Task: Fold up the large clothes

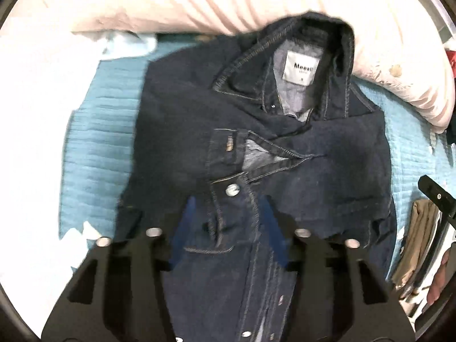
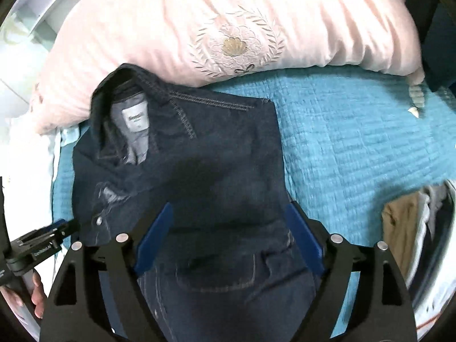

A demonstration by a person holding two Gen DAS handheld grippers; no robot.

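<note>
A dark denim jacket [image 1: 176, 131] lies folded on the teal quilt [image 1: 94, 148], its collar and white neck label [image 1: 299, 68] towards the pillow. Above its buttoned front hangs my left gripper [image 1: 228, 202], open, its blue pads apart with no cloth pinched. In the right wrist view the same jacket [image 2: 216, 154] lies below my right gripper [image 2: 229, 208], which stands wide open over the jacket's right half and touches nothing. The left gripper [image 2: 61, 226], held by a hand, shows at that view's left edge.
A pink embroidered pillow [image 2: 233, 28] lies along the far side of the quilt [image 2: 356, 142], touching the collar. A white basket of clothes [image 2: 404, 228] stands at the right. White bedding [image 1: 31, 114] lies on the left.
</note>
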